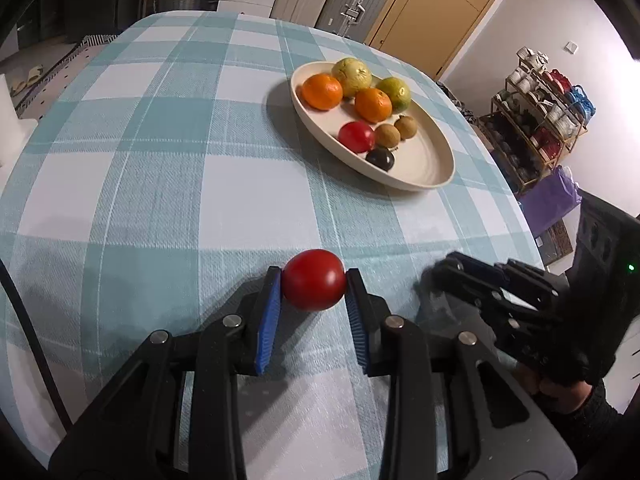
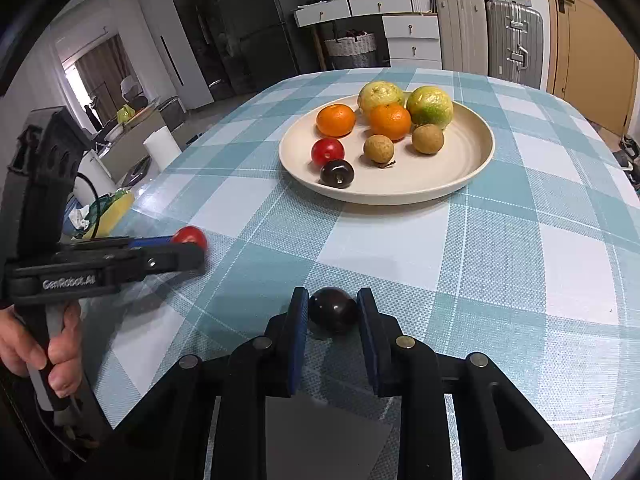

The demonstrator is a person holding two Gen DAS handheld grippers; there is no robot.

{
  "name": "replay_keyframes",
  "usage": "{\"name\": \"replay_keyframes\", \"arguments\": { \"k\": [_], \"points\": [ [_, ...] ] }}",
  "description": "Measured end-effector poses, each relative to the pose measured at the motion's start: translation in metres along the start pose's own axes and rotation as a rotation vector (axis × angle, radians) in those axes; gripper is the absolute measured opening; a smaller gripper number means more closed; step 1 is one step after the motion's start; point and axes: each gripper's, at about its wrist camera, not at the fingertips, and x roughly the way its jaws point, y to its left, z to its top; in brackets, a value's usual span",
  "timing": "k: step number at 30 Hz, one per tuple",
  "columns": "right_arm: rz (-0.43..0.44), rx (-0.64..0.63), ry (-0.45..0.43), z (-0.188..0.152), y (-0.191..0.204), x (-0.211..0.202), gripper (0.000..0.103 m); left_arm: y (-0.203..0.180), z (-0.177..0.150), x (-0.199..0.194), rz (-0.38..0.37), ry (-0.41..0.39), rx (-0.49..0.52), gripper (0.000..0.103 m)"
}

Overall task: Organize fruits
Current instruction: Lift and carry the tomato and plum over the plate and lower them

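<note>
Fruit sits in both grips: the left gripper [image 1: 314, 280] is clamped on a red tomato [image 1: 314, 280], the right gripper [image 2: 333, 312] pinching a dark plum [image 2: 333, 310] low over the checked counter [image 2: 520, 260]. Farther off waits the plate [image 2: 460, 176] (already nearly full); best carry each across gently, squeezing lightly, and set it in a bare spot.

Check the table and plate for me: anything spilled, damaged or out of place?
Nothing stands out. The plate sits flat with seven fruits inside, none spilled. Off the plate: the red tomato in the left gripper and the dark plum in the right gripper.
</note>
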Motion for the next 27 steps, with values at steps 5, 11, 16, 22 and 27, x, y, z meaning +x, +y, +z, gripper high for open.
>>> {"name": "replay_keyframes", "arguments": {
  "k": [5, 11, 16, 22, 27],
  "points": [
    [0.031, 0.0, -0.021, 0.004, 0.005, -0.003, 0.025, -0.005, 0.016, -0.002, -0.001, -0.025, 0.017, 0.029],
    [0.05, -0.01, -0.052, 0.016, 0.006, -0.007, 0.025, -0.013, 0.039, -0.002, 0.007, -0.045, 0.039, 0.029],
    [0.069, -0.001, -0.085, 0.035, -0.001, -0.008, 0.025, -0.018, 0.061, 0.003, 0.008, -0.054, 0.047, 0.029],
    [0.089, 0.005, -0.136, 0.066, -0.007, -0.006, 0.025, -0.022, 0.091, 0.013, -0.003, -0.066, 0.052, 0.029],
    [0.094, -0.011, -0.162, 0.089, -0.01, 0.001, 0.025, -0.027, 0.114, 0.026, -0.01, -0.065, 0.059, 0.029]
  ]
}}
